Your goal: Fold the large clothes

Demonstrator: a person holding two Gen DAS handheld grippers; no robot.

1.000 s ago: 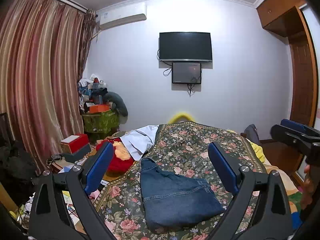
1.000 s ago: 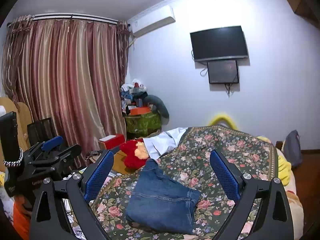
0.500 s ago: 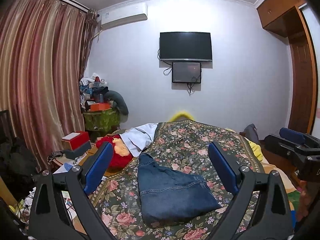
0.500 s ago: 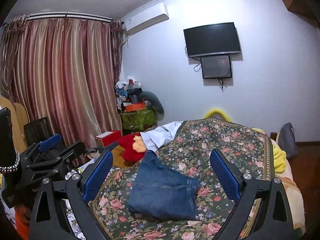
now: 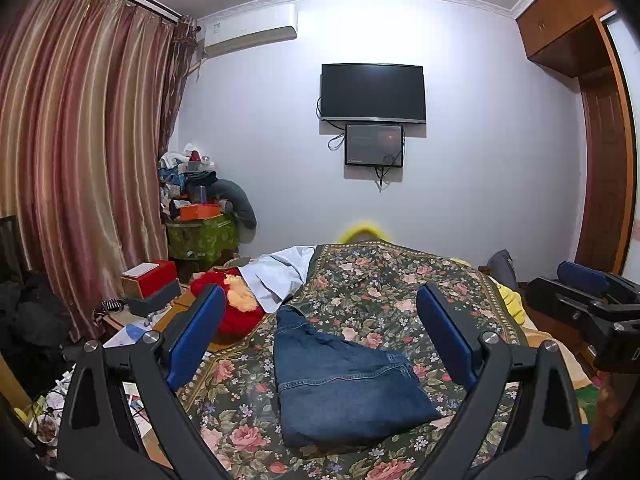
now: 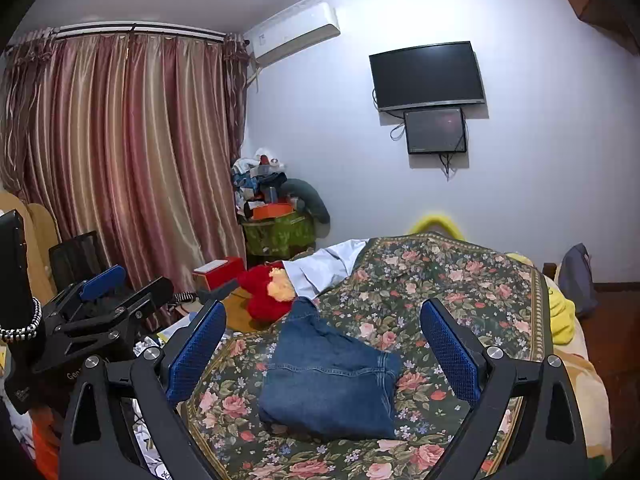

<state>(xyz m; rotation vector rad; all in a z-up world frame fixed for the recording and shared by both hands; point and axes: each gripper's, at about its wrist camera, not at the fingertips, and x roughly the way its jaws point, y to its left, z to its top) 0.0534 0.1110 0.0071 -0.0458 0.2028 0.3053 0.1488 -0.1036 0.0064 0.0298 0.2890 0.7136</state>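
Observation:
A folded pair of blue jeans [image 5: 340, 384] [image 6: 332, 388] lies flat on the floral bedspread [image 5: 384, 280] [image 6: 452, 288]. My left gripper [image 5: 320, 340] is held above and short of the jeans, wide open, with nothing between its blue pads. My right gripper [image 6: 324, 344] is also wide open and empty, hovering back from the jeans. Each gripper shows at the edge of the other's view: the right one [image 5: 580, 300] at the far right, the left one [image 6: 100, 304] at the far left.
A red plush toy [image 5: 232, 308] and a white garment [image 5: 280, 272] lie at the bed's left edge. Boxes and clutter fill the floor on the left by the curtain [image 5: 80, 160]. A television [image 5: 372, 92] hangs on the far wall. A wooden wardrobe [image 5: 596, 160] stands at right.
Both grippers have drawn back and risen a little from the jeans, which appear slightly farther and lower in view. The jeans stay still and both grippers remain open.

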